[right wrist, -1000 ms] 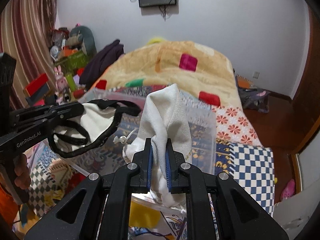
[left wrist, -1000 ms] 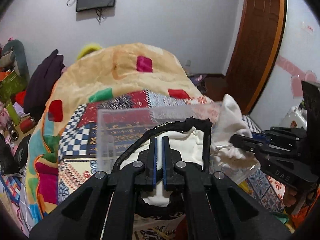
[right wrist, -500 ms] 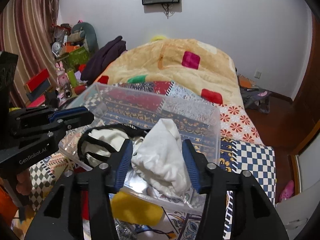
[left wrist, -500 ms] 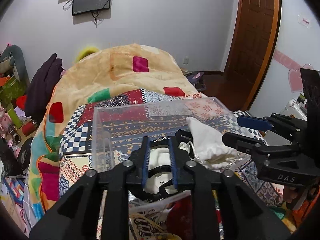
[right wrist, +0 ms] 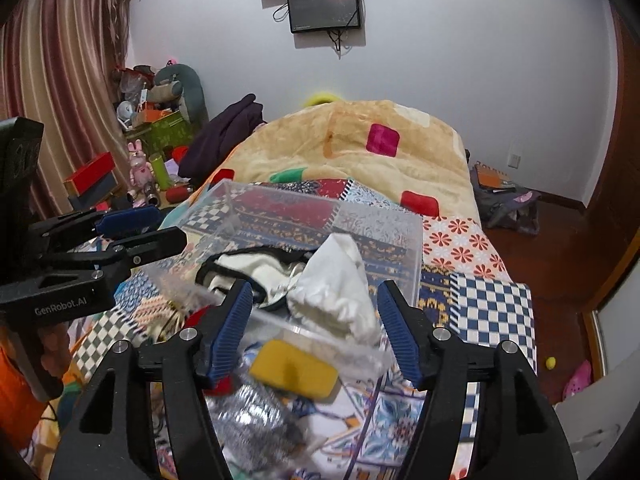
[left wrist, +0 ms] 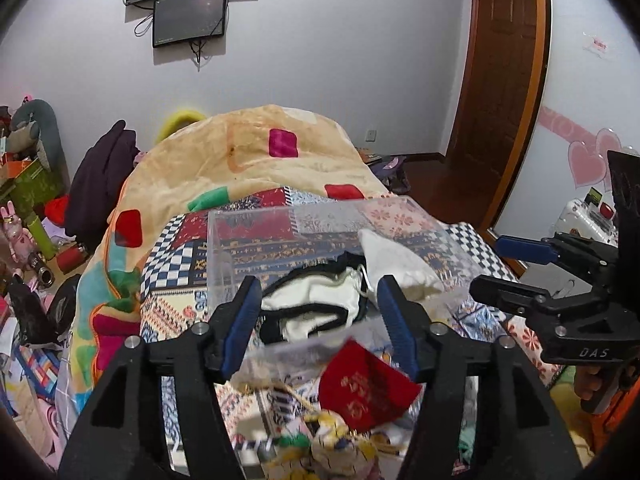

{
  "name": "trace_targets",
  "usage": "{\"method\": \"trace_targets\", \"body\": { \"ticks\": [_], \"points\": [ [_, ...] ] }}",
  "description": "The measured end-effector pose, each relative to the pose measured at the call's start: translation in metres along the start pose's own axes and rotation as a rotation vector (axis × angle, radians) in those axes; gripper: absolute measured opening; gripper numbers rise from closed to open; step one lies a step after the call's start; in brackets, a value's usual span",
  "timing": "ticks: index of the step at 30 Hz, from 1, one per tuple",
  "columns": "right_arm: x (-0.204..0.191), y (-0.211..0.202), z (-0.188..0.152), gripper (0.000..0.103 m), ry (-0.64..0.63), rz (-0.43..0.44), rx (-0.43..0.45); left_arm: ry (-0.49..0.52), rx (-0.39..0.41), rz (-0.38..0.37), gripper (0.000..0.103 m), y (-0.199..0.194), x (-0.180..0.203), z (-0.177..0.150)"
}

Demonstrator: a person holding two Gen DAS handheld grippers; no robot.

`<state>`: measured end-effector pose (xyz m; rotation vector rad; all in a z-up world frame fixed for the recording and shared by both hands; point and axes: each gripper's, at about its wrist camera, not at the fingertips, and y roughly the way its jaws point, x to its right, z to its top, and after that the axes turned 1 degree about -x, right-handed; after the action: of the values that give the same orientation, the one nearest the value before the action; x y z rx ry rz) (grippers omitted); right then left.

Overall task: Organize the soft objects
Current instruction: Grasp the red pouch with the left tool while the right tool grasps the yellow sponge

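Note:
A clear plastic bin (left wrist: 224, 248) (right wrist: 404, 240) stands on the patterned bed. Inside lie a white bag with black straps (left wrist: 316, 304) (right wrist: 256, 266) and a white cloth pouch (left wrist: 396, 264) (right wrist: 340, 288). My left gripper (left wrist: 316, 320) is open and empty just before the bin's near wall. My right gripper (right wrist: 314, 320) is open and empty over the bin's near edge. A red pouch (left wrist: 364, 388), a yellow soft object (right wrist: 294, 372) and a silvery bag (right wrist: 256, 416) lie in front of the bin.
A beige blanket (left wrist: 256, 164) covers the far bed. Dark clothes (left wrist: 104, 172) and cluttered toys and boxes (right wrist: 156, 136) sit at the left. A wooden door (left wrist: 504, 80) stands at the right. Each gripper shows in the other's view, the right (left wrist: 520, 272) and the left (right wrist: 132, 232).
Both grippers opened and let go: the strapped bag and the white pouch dropped into the bin. Both grippers then pulled back toward me with the jaws wide.

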<state>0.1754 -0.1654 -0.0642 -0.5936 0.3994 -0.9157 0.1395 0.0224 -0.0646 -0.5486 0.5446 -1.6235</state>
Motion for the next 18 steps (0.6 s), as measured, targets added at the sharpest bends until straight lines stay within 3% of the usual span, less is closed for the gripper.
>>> {"method": "trace_targets", "body": {
  "ticks": [9,18],
  "points": [
    [0.002,0.008,-0.034,0.065,0.009,0.002,-0.078,0.028,-0.087,-0.014,0.063,0.011,0.012,-0.037],
    [0.001,0.039,-0.047,0.065,0.045,0.038,-0.172,0.0,-0.169,-0.052,0.062,0.043,0.011,-0.057]
  ]
}}
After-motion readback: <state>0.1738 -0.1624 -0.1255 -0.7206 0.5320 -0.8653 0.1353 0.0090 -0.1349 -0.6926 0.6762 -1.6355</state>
